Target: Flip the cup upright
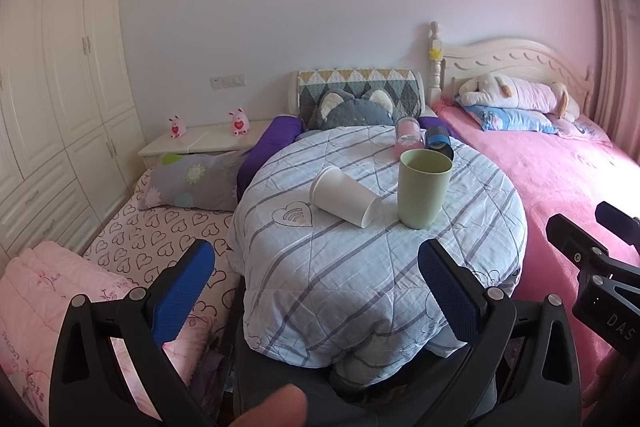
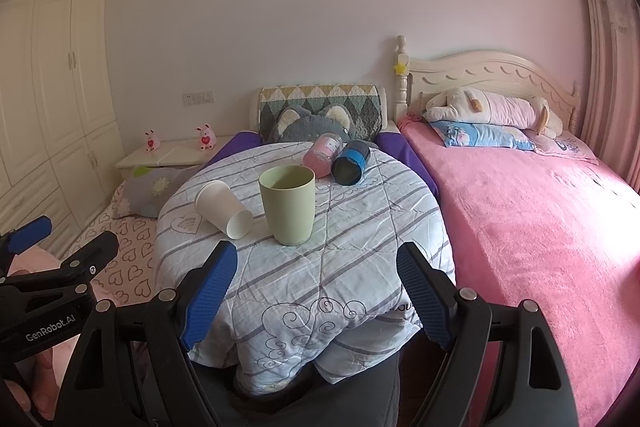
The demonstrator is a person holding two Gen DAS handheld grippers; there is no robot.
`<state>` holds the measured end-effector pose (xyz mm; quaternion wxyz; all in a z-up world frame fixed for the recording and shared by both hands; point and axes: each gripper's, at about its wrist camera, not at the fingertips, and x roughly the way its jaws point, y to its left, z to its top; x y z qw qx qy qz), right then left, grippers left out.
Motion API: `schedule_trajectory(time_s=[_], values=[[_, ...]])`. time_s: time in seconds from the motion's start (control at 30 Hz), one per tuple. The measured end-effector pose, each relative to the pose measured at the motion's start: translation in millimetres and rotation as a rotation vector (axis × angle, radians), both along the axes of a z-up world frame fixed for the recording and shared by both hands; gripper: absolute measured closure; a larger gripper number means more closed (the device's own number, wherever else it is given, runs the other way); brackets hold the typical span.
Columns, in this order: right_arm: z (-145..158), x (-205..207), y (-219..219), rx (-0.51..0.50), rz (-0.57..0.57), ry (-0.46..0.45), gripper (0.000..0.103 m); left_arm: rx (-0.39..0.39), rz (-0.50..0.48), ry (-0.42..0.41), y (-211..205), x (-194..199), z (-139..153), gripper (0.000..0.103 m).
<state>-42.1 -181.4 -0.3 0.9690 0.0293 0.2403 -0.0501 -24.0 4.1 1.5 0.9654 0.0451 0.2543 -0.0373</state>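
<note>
White paper cup (image 1: 345, 201) lies on its side on striped quilt (image 1: 360, 267), long axis diagonal, mouth toward upright green plastic cup (image 1: 423, 194). Left gripper (image 1: 316, 267) and right gripper (image 2: 316, 273) both stand apart, holding nothing.

Two black plastic grippers: left gripper (image 1: 316, 259) and right gripper (image 2: 316, 263), blue textured pads (image 1: 182, 293), silver screws, white "GenRobot.AI" lettering.

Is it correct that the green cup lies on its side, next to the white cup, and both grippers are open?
Not quite. The green cup stands upright, mouth up; it is the white cup beside it that lies on its side. The right wrist view shows this. Both the left gripper and the right gripper are open.
</note>
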Motion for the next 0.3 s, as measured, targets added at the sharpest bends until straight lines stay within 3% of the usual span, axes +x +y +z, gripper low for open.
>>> schedule_trajectory(time_s=[0.3], values=[[-1.5, 1.5, 0.7, 0.003, 0.005, 0.012, 0.020, -0.022, -0.017, 0.009, 2.5, 1.8, -0.5, 0.000]])
